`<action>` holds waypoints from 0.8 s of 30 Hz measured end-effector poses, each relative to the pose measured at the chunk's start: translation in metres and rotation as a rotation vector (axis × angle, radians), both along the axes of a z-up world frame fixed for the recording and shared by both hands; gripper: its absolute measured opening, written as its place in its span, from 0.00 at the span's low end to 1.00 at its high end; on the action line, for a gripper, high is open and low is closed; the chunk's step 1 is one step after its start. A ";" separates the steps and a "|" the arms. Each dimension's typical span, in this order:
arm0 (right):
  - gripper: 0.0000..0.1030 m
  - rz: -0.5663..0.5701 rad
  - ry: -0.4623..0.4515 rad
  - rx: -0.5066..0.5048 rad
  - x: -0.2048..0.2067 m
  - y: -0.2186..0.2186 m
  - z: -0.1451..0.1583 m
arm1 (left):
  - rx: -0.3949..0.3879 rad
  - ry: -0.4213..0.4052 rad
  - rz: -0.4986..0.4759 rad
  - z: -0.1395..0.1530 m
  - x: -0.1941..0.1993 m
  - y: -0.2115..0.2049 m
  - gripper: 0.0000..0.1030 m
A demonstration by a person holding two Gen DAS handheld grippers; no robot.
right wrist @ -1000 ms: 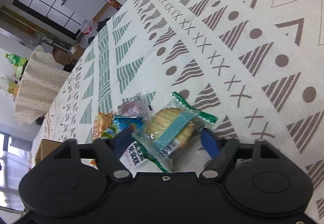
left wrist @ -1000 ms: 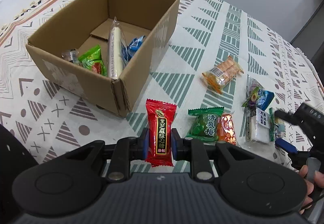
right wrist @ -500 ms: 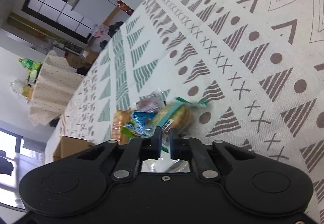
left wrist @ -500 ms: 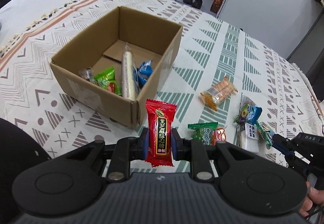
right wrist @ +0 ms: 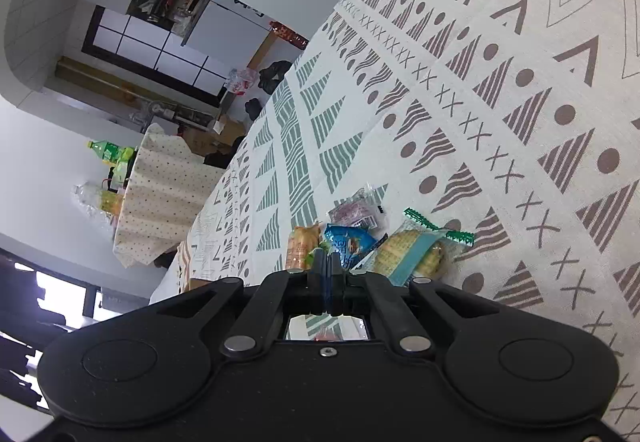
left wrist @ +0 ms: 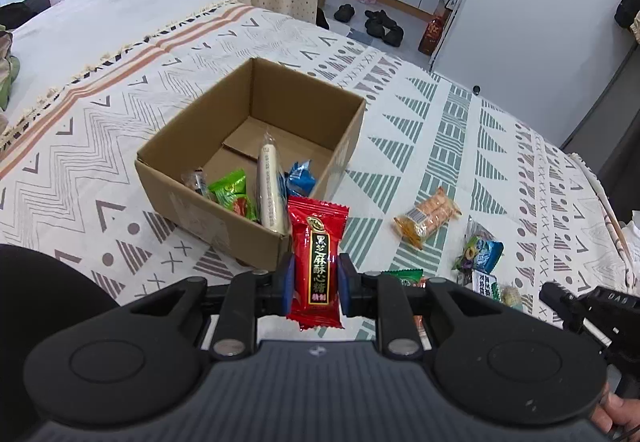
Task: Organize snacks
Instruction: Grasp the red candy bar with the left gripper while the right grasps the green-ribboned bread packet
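The left gripper (left wrist: 314,279) pinches the red candy packet (left wrist: 317,260) upright short of the cardboard box (left wrist: 224,218); the right gripper (right wrist: 328,274), fingers pressed together, apparently empty; early release risks dropping outside.

We have raised the left gripper (left wrist: 314,278) well above the patterned cloth (left wrist: 100,114), so the cardboard box (left wrist: 208,218) now sits smaller and farther below than a second ago, with the red candy packet (left wrist: 318,262) riding up with it. Our right gripper (right wrist: 328,270), which a second ago stood spread to either side of the green-edged biscuit packet (right wrist: 416,252), has drawn its fingers flat together with nothing between them. That packet now lies on the cloth just to the right of the closed tips.
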State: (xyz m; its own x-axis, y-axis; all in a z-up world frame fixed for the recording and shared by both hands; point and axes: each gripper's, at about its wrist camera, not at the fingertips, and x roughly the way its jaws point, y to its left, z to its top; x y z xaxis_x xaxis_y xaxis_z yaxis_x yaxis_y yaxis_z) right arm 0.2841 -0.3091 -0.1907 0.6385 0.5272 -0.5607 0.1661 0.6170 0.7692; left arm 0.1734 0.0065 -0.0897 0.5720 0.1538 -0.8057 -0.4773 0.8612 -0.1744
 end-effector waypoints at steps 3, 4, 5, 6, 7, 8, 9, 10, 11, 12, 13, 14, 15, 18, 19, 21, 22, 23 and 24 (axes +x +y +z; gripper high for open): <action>0.07 -0.008 0.070 0.005 0.002 -0.003 -0.007 | 0.003 -0.006 0.001 0.002 -0.001 0.001 0.20; 0.14 -0.017 0.096 0.008 0.003 -0.005 -0.011 | 0.001 -0.006 0.001 0.002 -0.002 0.001 0.20; 0.23 -0.023 0.112 0.000 0.003 -0.006 -0.014 | 0.001 -0.007 0.000 0.002 -0.002 0.001 0.20; 0.50 -0.028 0.122 -0.013 0.003 -0.006 -0.015 | 0.001 -0.008 -0.001 0.002 -0.002 0.001 0.20; 0.63 -0.036 0.122 -0.024 0.003 -0.005 -0.015 | 0.003 -0.007 0.000 0.002 -0.002 0.001 0.20; 0.63 -0.041 0.116 -0.031 0.003 -0.004 -0.015 | 0.002 -0.006 0.003 0.001 -0.002 0.002 0.20; 0.63 -0.035 0.116 -0.029 0.004 -0.002 -0.015 | -0.002 -0.006 0.007 0.000 -0.002 0.003 0.20; 0.63 -0.030 0.119 -0.019 0.006 -0.001 -0.017 | -0.005 -0.004 0.010 -0.001 -0.001 0.005 0.20; 0.63 -0.029 0.128 -0.015 0.007 0.000 -0.019 | -0.007 -0.003 0.013 -0.002 0.000 0.006 0.20; 0.63 -0.031 0.140 -0.017 0.008 0.001 -0.022 | -0.010 -0.003 0.016 -0.003 0.000 0.008 0.20; 0.63 -0.032 0.151 -0.014 0.010 0.002 -0.026 | -0.011 -0.003 0.017 -0.004 0.002 0.010 0.20; 0.63 -0.032 0.160 -0.006 0.012 0.004 -0.030 | -0.010 -0.004 0.017 -0.006 0.003 0.011 0.20; 0.63 -0.035 0.173 0.000 0.014 0.004 -0.033 | -0.010 -0.005 0.016 -0.007 0.004 0.013 0.20; 0.63 -0.050 0.207 0.012 0.021 0.005 -0.044 | -0.024 -0.002 0.017 -0.010 0.009 0.017 0.20; 0.64 -0.053 0.215 0.009 0.024 0.006 -0.047 | -0.027 -0.002 0.014 -0.011 0.010 0.018 0.20; 0.66 -0.053 0.229 -0.004 0.027 0.008 -0.052 | -0.029 0.000 0.010 -0.012 0.013 0.020 0.20; 0.69 -0.049 0.227 -0.010 0.029 0.010 -0.053 | -0.031 0.001 0.011 -0.013 0.014 0.022 0.20; 0.71 -0.046 0.221 -0.018 0.031 0.013 -0.053 | -0.034 0.003 0.013 -0.014 0.015 0.023 0.20; 0.75 -0.042 0.213 -0.030 0.033 0.015 -0.052 | -0.036 0.006 0.014 -0.015 0.016 0.024 0.20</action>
State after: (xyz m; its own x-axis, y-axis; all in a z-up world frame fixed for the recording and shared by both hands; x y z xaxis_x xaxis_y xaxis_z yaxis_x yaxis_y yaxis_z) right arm 0.3170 -0.2938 -0.2426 0.5249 0.4832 -0.7007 0.3494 0.6283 0.6951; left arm 0.1897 0.0307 -0.1052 0.5649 0.1324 -0.8145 -0.4905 0.8476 -0.2024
